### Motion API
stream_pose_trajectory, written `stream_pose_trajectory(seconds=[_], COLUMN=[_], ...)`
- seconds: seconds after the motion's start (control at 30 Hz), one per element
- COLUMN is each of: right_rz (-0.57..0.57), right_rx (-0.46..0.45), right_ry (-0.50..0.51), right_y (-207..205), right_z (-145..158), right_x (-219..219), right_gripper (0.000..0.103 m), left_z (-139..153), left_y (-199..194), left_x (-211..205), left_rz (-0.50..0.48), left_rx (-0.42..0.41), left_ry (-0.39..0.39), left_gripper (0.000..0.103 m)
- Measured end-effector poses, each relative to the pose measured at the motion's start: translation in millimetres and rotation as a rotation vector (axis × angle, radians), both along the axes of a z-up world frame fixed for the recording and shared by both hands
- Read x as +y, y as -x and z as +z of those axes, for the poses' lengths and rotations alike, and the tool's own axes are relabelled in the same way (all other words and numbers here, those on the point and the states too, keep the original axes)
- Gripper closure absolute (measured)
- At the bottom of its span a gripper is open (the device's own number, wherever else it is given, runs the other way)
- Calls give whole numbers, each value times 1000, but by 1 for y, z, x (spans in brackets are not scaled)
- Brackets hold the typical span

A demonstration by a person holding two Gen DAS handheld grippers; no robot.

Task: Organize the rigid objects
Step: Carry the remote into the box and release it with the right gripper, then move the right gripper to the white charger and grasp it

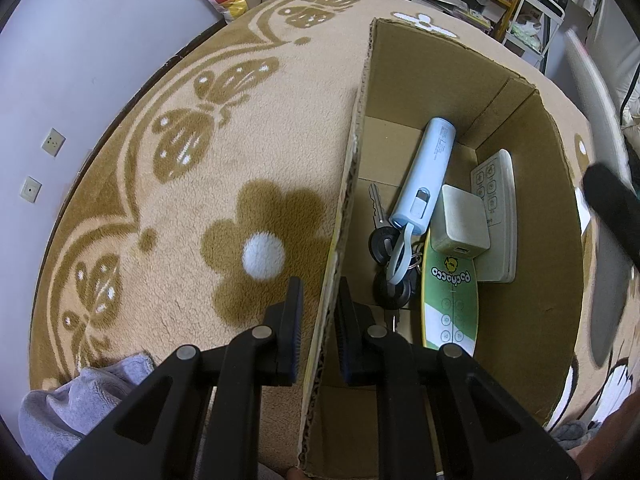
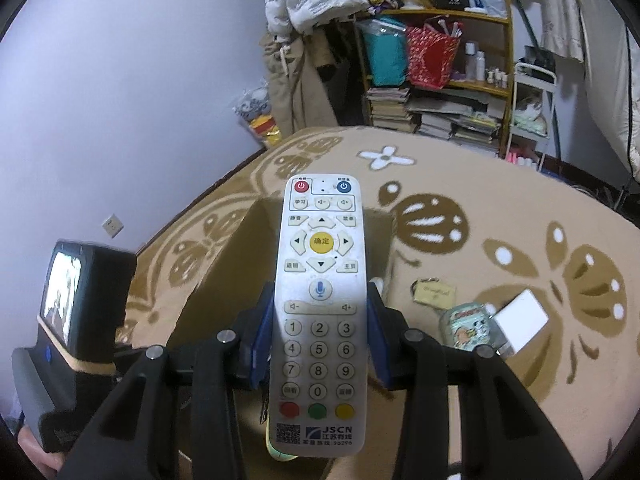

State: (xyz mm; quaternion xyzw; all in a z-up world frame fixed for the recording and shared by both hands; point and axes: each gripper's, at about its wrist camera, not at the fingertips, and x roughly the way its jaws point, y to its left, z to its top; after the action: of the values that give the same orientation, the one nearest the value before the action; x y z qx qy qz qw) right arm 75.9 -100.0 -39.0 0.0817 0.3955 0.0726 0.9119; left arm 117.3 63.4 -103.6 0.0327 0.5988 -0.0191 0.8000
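An open cardboard box (image 1: 404, 80) stands on the patterned carpet. Inside it lie a light blue power bank (image 1: 428, 172), black-headed keys (image 1: 384, 240), a white cube charger (image 1: 460, 220), a green "pochacco" remote (image 1: 452, 300) and a white button panel (image 1: 496, 208). My left gripper (image 1: 320, 320) straddles the box's left wall, one finger outside and one inside, shut on the cardboard. My right gripper (image 2: 320, 320) is shut on a white TV remote (image 2: 320, 248), held lengthwise above the box (image 2: 240, 248), buttons up.
On the carpet right of the box lie a tan key tag (image 2: 435, 292), a printed earbud case (image 2: 464, 322) and a white charger (image 2: 522, 316). A grey cloth (image 1: 72, 408) lies at the near left. A cluttered shelf (image 2: 440, 80) and wall stand behind.
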Motion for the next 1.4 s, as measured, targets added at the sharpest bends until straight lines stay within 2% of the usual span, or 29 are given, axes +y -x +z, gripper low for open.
stream_pose_trajectory(seconds=[0.43, 0.5, 0.87, 0.93, 1.0, 1.13, 1.2, 1.4], right_rz=[21, 19, -2, -21, -51, -119, -159, -268], right_rx=[71, 65, 12, 4, -4, 0, 14, 84], right_ry=[-16, -16, -19, -17, -7, 10, 5, -10], right_y=[-8, -9, -8, -8, -8, -14, -18, -32], right_z=[-30, -29, -7, -3, 0, -1, -6, -35], right_x=[9, 10, -6, -16, -29, -61, -80, -137], right_gripper=[59, 72, 71, 63, 42, 30, 17, 15], left_z=[-1, -1, -4, -4, -5, -7, -8, -8], left_y=[0, 0, 1, 1, 1, 0, 0, -1], left_x=[-1, -2, -6, -6, -7, -9, -10, -12], left_rz=[-2, -4, -12, -13, -15, -20, -22, -27], left_rx=[0, 0, -1, -1, -1, 0, 0, -5], left_ry=[-6, -13, -40, -44, -47, -64, -71, -92], left_gripper=[88, 88, 89, 89, 88, 88, 88, 88])
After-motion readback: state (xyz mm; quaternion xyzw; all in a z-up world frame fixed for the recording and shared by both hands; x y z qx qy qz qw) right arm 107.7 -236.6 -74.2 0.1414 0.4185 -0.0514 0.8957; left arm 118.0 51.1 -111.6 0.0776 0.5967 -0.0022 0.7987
